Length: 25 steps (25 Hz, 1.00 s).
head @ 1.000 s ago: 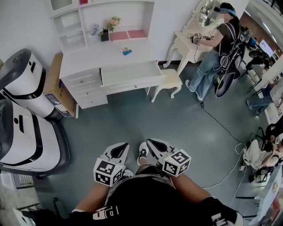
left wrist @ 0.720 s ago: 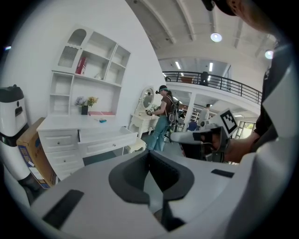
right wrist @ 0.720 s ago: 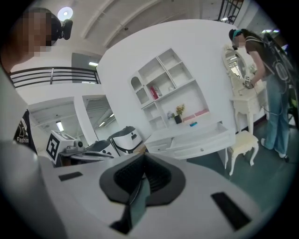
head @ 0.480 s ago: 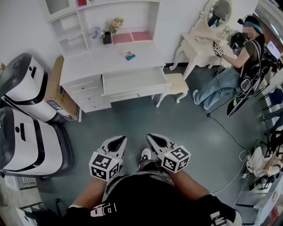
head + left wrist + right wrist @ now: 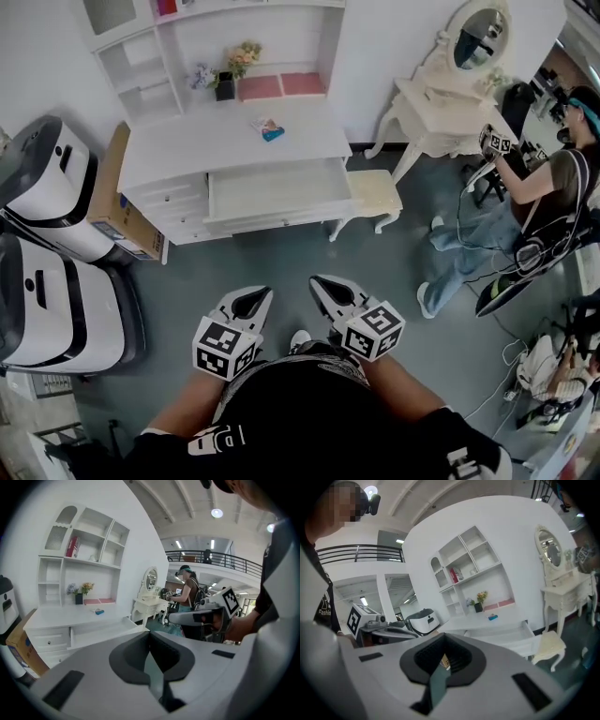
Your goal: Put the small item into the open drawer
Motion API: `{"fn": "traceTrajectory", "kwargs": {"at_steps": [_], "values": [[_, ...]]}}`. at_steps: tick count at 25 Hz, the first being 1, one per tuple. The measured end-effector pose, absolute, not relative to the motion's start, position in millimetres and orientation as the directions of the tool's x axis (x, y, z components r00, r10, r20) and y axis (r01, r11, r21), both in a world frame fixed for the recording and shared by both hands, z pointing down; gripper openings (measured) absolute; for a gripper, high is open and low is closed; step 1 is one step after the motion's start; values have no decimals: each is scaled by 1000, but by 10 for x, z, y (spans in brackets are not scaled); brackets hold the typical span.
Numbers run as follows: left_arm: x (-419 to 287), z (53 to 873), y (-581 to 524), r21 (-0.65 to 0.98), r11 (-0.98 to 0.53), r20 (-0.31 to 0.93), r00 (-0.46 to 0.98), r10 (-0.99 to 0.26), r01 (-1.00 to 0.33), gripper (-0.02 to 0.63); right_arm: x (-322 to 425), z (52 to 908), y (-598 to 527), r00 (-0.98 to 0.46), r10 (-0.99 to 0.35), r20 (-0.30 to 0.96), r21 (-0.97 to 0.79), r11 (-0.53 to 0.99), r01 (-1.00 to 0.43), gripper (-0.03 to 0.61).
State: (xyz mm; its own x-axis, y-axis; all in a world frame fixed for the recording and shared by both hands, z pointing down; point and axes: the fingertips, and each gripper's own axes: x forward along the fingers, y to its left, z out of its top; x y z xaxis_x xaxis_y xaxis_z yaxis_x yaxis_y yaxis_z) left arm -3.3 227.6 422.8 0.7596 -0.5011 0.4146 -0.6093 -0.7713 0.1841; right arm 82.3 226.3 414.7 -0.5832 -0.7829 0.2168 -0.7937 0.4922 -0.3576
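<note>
Both grippers were carried low in front of the person's body, side by side and pointing toward the white desk, a posture that suited an approach more than any handling. The left gripper had its jaws closed together on nothing. The right gripper was closed and empty too, with only floor and distant furniture showing through the hollow behind its tips. With nothing yet in reach, there was probably no reason to hold the jaws apart.

The small item, a blue-and-pale object, lay on the desktop well ahead of both pairs of jaws, beyond the open drawer. It stood slightly to the right of the left jaws' line and close to straight ahead of the right jaws. The drawer was pulled out toward the jaws and its interior looked bare, so it sat between the jaws and the item, ready to receive it. A pale stool stood just beside the drawer's right end, ahead and to the right of the right jaws.

The task looked barely begun, with the item untouched and neither gripper near it. The next move would call for opening one pair of jaws once the item came within reach
</note>
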Motion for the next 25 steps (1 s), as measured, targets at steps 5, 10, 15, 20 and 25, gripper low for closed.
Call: {"fn": "traceTrajectory", "kwargs": {"at_steps": [5, 10, 15, 20, 25], "values": [[296, 4248, 2013, 182, -764, 416, 752, -511, -619, 14, 1084, 4196, 2043, -610, -761, 221, -357, 519, -777, 8], [516, 4246, 1876, 181, -765, 436, 748, -501, -618, 14, 1305, 4252, 1887, -613, -756, 229, -375, 513, -772, 8], [590, 4287, 1787, 185, -759, 455, 739, -497, -624, 14, 1399, 4338, 1839, -614, -751, 241, -391, 504, -770, 8], [610, 4355, 1642, 190, -757, 457, 739, -495, -625, 14, 1422, 4438, 1752, -613, -749, 254, -399, 496, -771, 8], [633, 4385, 1391, 194, -764, 449, 749, -488, -615, 14, 1416, 4456, 1522, -603, -757, 251, -389, 491, -779, 8]]}}
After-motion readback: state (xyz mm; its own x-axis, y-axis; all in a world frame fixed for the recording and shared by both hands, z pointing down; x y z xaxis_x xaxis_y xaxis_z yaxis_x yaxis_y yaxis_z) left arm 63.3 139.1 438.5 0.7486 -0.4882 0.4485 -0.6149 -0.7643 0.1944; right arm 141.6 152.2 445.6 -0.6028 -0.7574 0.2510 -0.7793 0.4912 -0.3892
